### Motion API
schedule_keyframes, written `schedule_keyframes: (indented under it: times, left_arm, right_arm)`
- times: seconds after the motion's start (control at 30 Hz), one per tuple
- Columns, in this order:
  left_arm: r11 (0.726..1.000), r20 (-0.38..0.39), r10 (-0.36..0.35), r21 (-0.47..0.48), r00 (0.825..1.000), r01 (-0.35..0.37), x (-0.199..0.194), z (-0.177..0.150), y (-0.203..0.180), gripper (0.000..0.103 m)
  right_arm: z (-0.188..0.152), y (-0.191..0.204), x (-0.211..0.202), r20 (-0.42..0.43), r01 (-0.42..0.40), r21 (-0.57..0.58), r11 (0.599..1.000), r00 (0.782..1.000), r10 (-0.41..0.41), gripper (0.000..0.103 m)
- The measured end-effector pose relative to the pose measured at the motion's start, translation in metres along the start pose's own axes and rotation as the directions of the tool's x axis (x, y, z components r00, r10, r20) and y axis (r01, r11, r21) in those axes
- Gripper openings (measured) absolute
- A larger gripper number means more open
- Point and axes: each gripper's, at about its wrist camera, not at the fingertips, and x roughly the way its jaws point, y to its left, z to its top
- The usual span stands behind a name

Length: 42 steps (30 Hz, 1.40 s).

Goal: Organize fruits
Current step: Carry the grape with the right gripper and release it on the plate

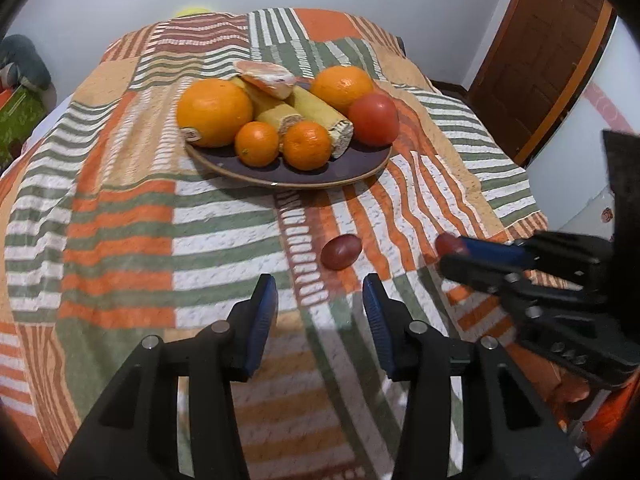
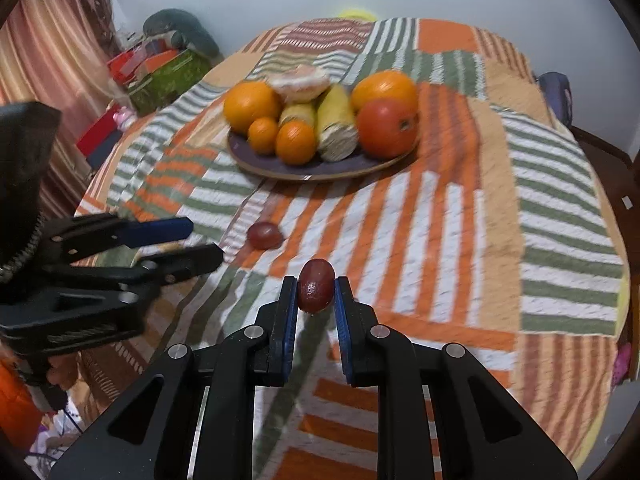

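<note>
Grapes are the loose fruit nearest the cameras. One dark red grape (image 2: 316, 286) sits clamped between the blue pads of the right hand-held gripper (image 2: 316, 304), its top standing above the fingertips; whether its underside touches the cloth cannot be told. In the left wrist view this same grape shows only as a red end poking past the right tool's fingers. The left hand-held gripper (image 1: 320, 304) has its fingers spread apart with nothing between them, and hangs over the striped cloth (image 1: 120, 220) that covers the worktop. Just beyond its fingertips, slightly to the right, a second grape (image 1: 341, 251) lies alone on the cloth, touching neither tool; in the right wrist view it lies ahead and to the left of the held one.

Farther back, near the middle of the worktop, stands a dark plate (image 1: 320, 172) with a tan rim. On its near side sit two small mandarins (image 1: 256, 143) side by side. Behind them lie cut, rolled yellow pieces (image 1: 320, 116) with pale ends, a large orange (image 1: 215, 112) with a sticker on the left, a second orange (image 1: 342, 83) at the back right, and a red tomato (image 1: 374, 118) at the plate's right edge. A round pinkish bun-like item (image 1: 266, 78) rests on top of the pile. Beyond the worktop are a pale wall and a brown wooden door (image 1: 548, 60).
</note>
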Motion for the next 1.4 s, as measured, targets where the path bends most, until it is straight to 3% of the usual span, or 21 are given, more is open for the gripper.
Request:
schedule_keyframes:
  times: [0.3,0.5,0.7,1.03,1.4]
  left_arm:
    - [0.999,-0.040,0.014,0.048,0.999,-0.012,0.032,0.014,-0.014,0.043]
    - [0.999,-0.025,0.008,0.049,1.000,-0.006,0.037,0.013,-0.014,0.024]
    - [0.999,-0.002,-0.001,0.043,1.000,0.001,0.025,0.014,-0.011,0.023]
    - [1.000,0.131,0.021,0.013,0.991,-0.023,-0.012,0.042,0.004,0.023]
    - [0.998,0.133,0.058,-0.027,0.989,-0.055,0.004,0.060,0.019,0.023]
  right_arm:
    - [0.011,-0.013,-0.007,0.036,0.027,0.008,1.000,0.999,-0.027,0.017]
    - [0.014,-0.014,-0.004,0.042,0.014,0.006,1.000,0.999,-0.014,0.017]
    - [0.026,-0.010,-0.002,0.066,0.014,0.000,1.000,0.998,-0.014,0.017]
    - [0.058,-0.005,0.005,0.120,0.006,-0.010,1.000,0.993,-0.005,0.017]
    - [0.073,0.002,0.038,0.085,0.011,-0.042,0.999,0.996,-0.007,0.017]
